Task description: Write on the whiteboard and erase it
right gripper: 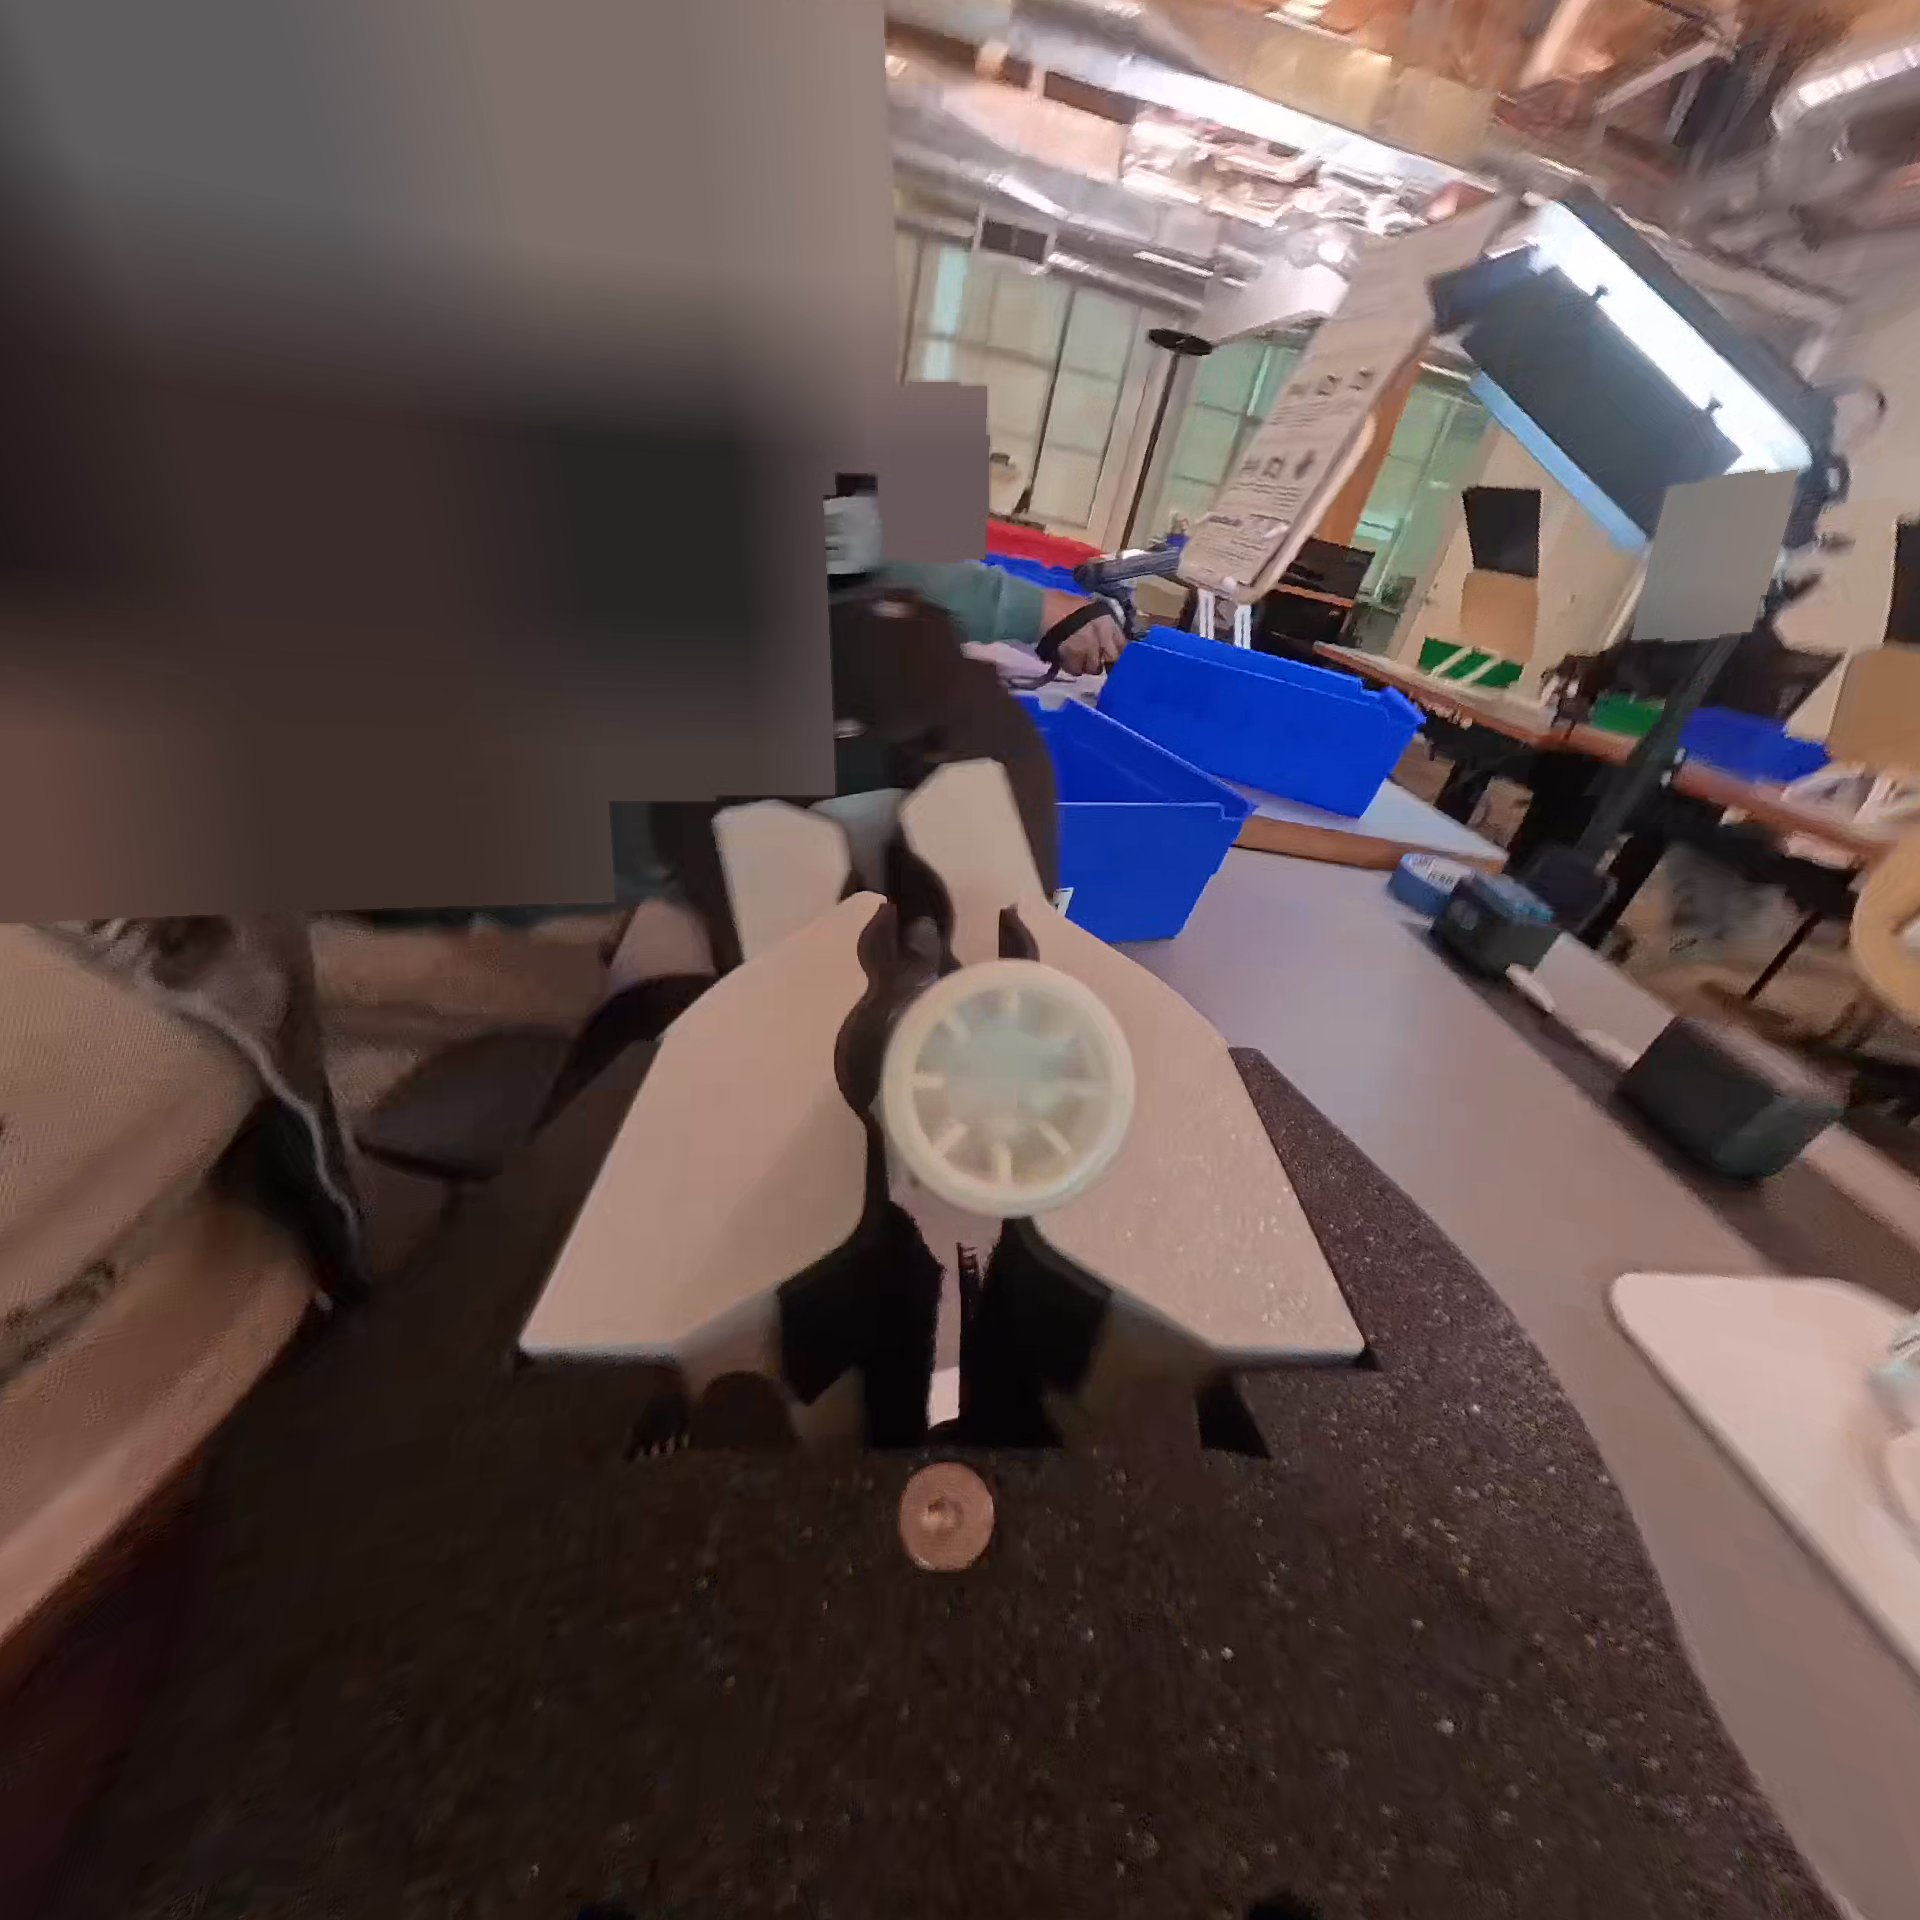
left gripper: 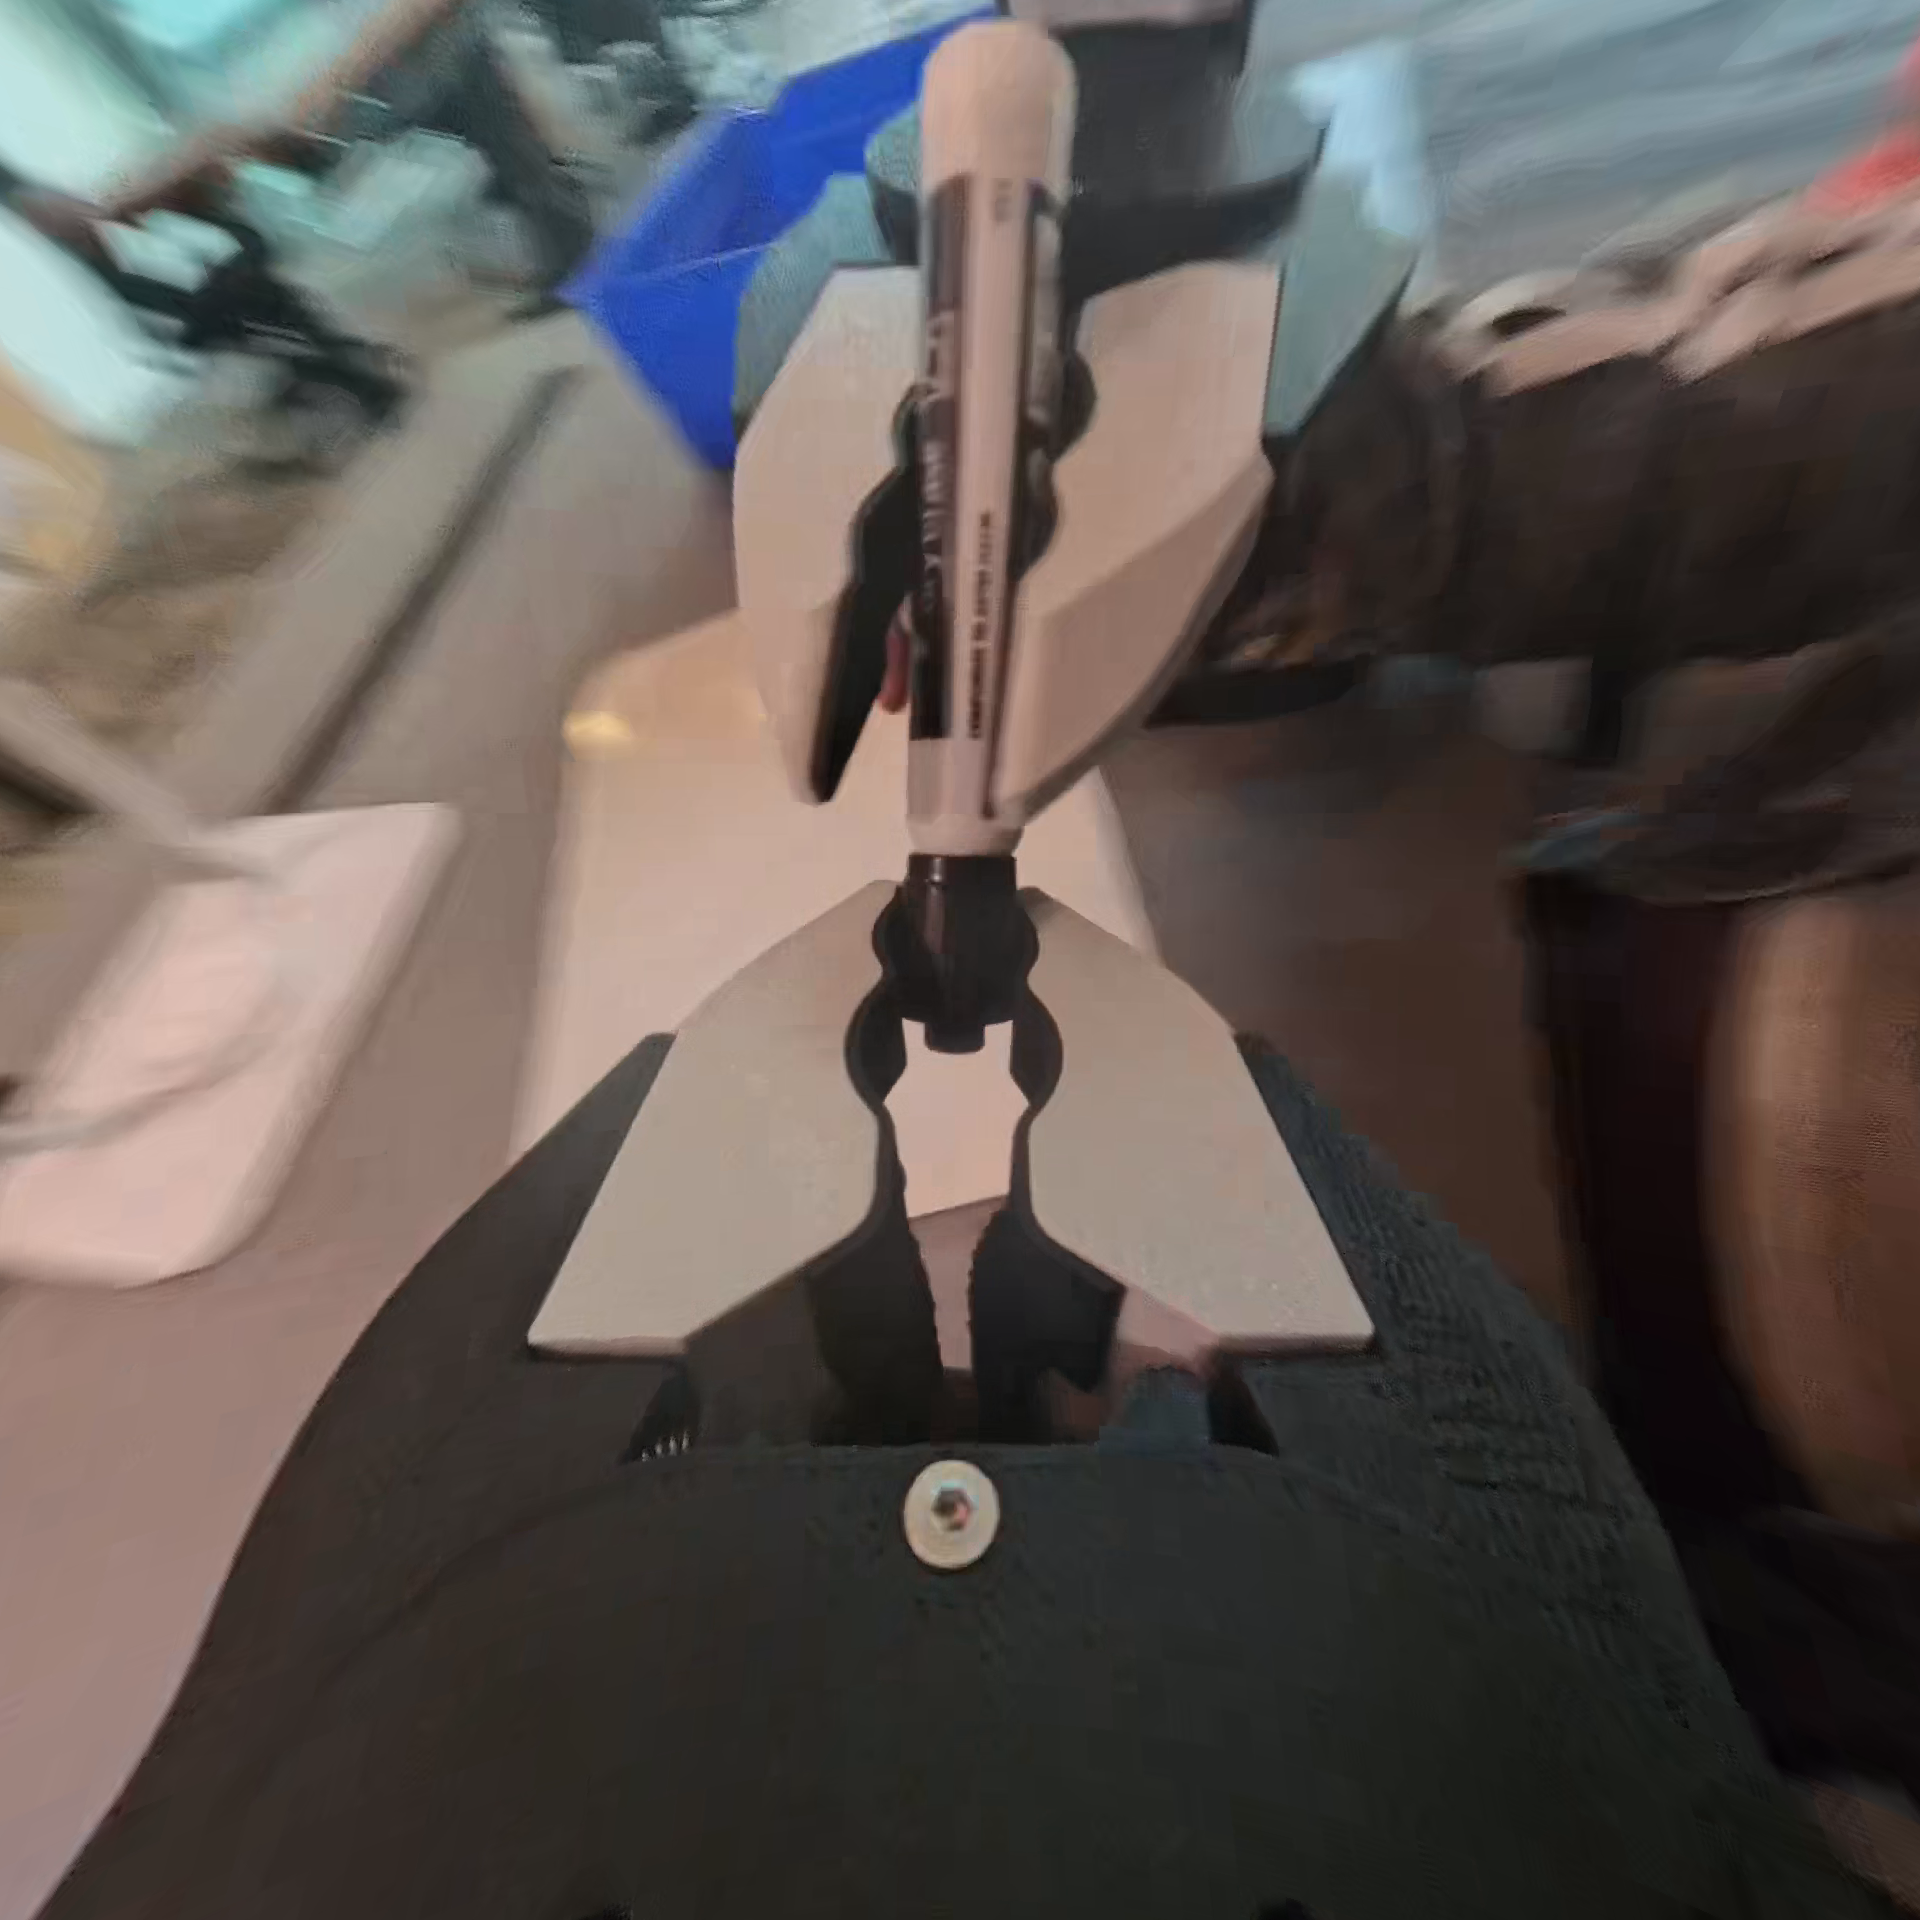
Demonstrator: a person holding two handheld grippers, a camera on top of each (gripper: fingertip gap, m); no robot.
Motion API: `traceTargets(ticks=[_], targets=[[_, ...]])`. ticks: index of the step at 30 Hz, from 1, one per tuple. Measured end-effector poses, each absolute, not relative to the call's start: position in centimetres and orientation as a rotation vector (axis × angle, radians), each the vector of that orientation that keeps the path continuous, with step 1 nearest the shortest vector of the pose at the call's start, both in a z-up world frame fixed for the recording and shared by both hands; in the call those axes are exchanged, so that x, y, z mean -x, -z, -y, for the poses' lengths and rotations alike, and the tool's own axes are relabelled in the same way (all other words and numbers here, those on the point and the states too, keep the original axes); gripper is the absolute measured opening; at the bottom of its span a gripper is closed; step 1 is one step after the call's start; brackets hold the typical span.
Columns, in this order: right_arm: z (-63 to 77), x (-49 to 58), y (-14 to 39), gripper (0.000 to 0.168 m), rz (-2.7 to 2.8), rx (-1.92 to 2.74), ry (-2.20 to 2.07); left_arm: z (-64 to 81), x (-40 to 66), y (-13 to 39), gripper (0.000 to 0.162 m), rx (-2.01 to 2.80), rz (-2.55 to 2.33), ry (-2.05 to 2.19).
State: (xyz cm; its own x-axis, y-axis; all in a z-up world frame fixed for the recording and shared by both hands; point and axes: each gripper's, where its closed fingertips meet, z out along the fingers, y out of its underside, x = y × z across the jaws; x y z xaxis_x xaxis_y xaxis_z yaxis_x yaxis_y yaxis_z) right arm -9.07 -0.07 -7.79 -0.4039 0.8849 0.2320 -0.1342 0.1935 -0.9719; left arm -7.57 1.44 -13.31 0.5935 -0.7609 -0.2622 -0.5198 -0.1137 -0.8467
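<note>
A white marker [left gripper: 982, 468] with a black cap [left gripper: 951, 956] is held between both grippers in the air. My left gripper [left gripper: 956, 914] is shut on the black cap. My right gripper [left gripper: 925, 790] faces it from the other side and is shut on the marker's white barrel. In the right wrist view I see the marker's white rear end [right gripper: 1008, 1086] between the shut fingers of my right gripper [right gripper: 940, 925], with my left gripper [right gripper: 878, 842] just beyond. The whiteboard [right gripper: 1766, 1455] lies flat on the grey table at lower right; it also shows blurred in the left wrist view [left gripper: 208, 1039].
Two blue bins [right gripper: 1132, 831] [right gripper: 1247, 717] stand on the grey table [right gripper: 1351, 1039] behind the grippers. A dark grey block [right gripper: 1725, 1101], a small dark box [right gripper: 1496, 920] and a blue tape roll [right gripper: 1423, 883] lie to the right. A person's arm [right gripper: 997, 603] reaches over the far table.
</note>
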Motion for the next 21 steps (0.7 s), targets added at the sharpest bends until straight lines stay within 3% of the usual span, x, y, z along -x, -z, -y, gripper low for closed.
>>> traceTargets(ticks=[3,7,8,12,15,21], targets=[[0.6,8.1,6.4,0.019,1.503,0.691,-1.223,-0.4,6.1,11.8,0.017,1.759,-0.918,0.715],[-1.6,7.9,4.5,0.019,1.24,0.888,-1.41,-4.3,9.0,8.3,0.015,1.304,-1.03,-0.54],[-1.8,7.9,4.5,0.019,1.232,0.91,-1.444,-4.4,8.8,8.3,0.015,1.265,-1.019,-0.567],[-2.3,5.8,3.7,0.019,1.219,0.799,-1.389,-3.3,8.9,11.4,0.014,1.682,-0.817,0.301],[-7.6,1.4,1.2,0.019,0.996,0.928,-1.446,-4.9,18.0,11.3,0.014,1.632,-0.651,-0.212],[-10.5,4.9,7.2,0.02,1.101,1.28,-1.419,-6.9,15.1,14.5,0.015,1.832,-0.605,0.108]])
